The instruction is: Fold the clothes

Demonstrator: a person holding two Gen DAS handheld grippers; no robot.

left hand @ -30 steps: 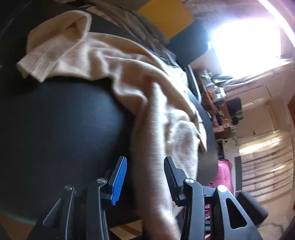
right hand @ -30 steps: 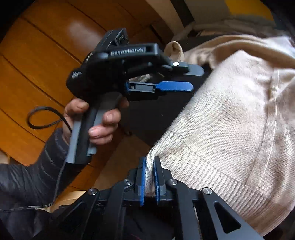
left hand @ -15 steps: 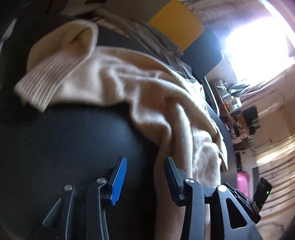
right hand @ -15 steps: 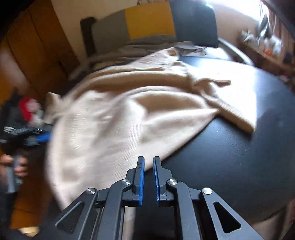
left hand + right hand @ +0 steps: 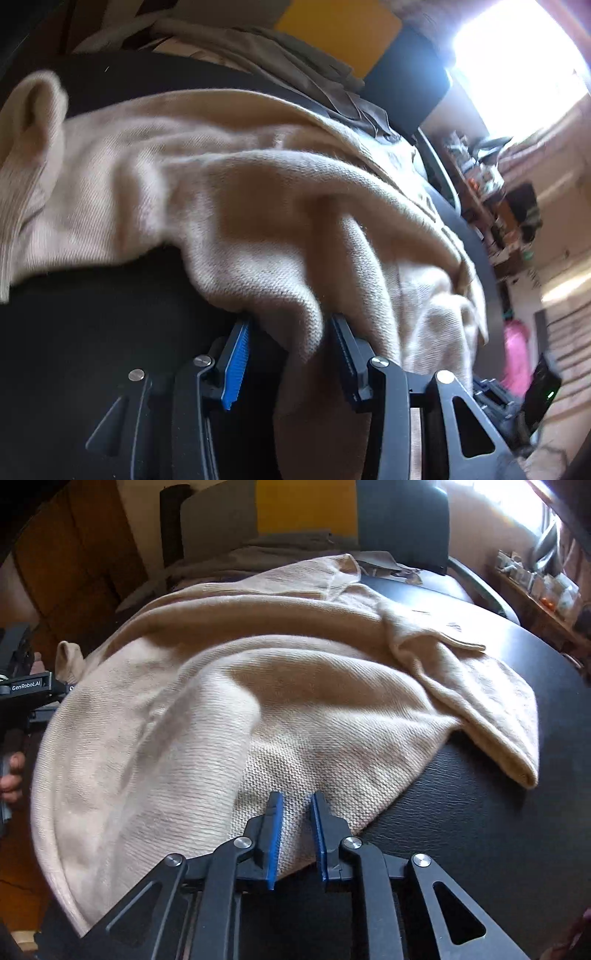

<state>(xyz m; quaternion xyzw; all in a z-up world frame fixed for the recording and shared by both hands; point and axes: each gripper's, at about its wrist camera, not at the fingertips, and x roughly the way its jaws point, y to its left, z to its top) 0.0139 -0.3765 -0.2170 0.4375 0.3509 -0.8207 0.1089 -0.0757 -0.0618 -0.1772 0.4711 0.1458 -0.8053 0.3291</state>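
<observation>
A beige knit sweater (image 5: 258, 686) lies crumpled on a black round table (image 5: 480, 830), its hem hanging over the near edge. My right gripper (image 5: 297, 805) is open, its jaws parted a little over the folded sweater edge, holding nothing. My left gripper (image 5: 290, 332) is open with a fold of the sweater (image 5: 258, 221) drooping between its fingers. The left gripper (image 5: 26, 690) also shows at the far left of the right wrist view, beside the sweater's ribbed cuff (image 5: 68, 653).
Grey clothes (image 5: 288, 542) lie at the table's far side by a yellow and dark cushioned chair back (image 5: 306, 506). A cluttered shelf (image 5: 535, 587) stands at the right under a bright window. Wooden floor (image 5: 74, 554) is at the left.
My right gripper let go of the sweater hem after carrying it over the table, and its jaws have opened slightly. My left gripper moved in until a sweater fold lies between its fingers.
</observation>
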